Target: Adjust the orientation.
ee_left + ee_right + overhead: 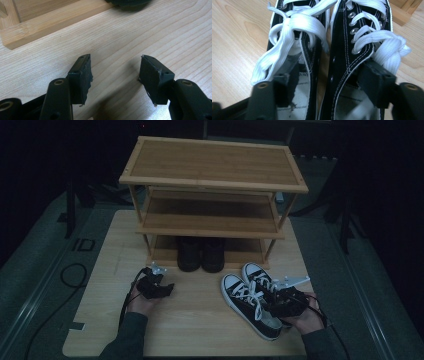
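Observation:
A pair of black sneakers with white laces lies on the wooden table, one (245, 302) nearer me and its mate (257, 275) just behind it. My right gripper (276, 301) reaches into their openings from the heel end. In the right gripper view its jaws stand apart, one inside the left sneaker (287, 37) and one inside the right sneaker (359, 25); the two inner walls sit between them with a gap left, so my right gripper (329, 80) is open. My left gripper (156, 281) (116, 75) hovers open and empty over bare table.
A three-tier bamboo shoe rack (212, 165) stands at the back of the table; a pair of dark shoes (201, 254) sits on its bottom shelf. The rack's base rail (50, 22) lies just ahead of the left gripper. A cable (75, 275) lies on the floor at left.

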The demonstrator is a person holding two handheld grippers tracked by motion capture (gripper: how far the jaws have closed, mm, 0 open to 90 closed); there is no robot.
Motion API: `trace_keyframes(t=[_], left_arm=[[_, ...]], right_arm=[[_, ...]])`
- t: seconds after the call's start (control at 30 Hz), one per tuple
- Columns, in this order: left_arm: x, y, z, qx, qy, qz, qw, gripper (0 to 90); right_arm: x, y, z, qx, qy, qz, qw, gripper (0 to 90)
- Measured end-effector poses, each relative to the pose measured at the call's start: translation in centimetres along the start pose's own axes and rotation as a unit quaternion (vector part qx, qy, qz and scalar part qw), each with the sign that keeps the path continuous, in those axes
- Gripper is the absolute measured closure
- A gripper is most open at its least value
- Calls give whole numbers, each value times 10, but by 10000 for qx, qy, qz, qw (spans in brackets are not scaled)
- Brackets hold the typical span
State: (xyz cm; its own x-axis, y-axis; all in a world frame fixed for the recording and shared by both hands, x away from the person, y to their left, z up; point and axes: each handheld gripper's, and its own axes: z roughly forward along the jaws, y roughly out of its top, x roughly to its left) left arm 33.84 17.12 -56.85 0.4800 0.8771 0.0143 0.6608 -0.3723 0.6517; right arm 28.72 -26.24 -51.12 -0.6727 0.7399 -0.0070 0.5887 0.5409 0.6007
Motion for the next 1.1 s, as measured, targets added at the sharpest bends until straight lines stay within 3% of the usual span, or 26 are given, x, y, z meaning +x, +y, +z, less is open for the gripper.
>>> trace_keyframes(t=[0.07,0.2,0.4,0.5,0.67,0.77,0.93,1.1], left_arm=[[0,0,0,-1,0,-2,10000,437],[0,-1,-1,-3,-8,-3,10000,437],[0,-1,-1,7,-14,10,10000,437],[0,-1,-1,11,-14,13,10000,437],[-1,-1,-1,2,-5,8,10000,437],[-1,-2,-1,0,-9,8,10000,437],[0,-1,-1,4,-25,23,10000,437],[0,-2,-1,-3,-28,22,10000,437]], right_arm=[[-1,0,2,-29,-45,17,10000,443],[-3,0,5,-46,-15,65,10000,445],[4,4,17,250,-79,-84,9996,441],[7,7,21,330,-190,-118,9992,538],[6,9,25,347,-228,-109,9991,608],[5,8,25,298,-118,-65,9995,718],[4,7,24,271,-17,-36,9996,818],[1,6,24,186,50,30,9998,842]])
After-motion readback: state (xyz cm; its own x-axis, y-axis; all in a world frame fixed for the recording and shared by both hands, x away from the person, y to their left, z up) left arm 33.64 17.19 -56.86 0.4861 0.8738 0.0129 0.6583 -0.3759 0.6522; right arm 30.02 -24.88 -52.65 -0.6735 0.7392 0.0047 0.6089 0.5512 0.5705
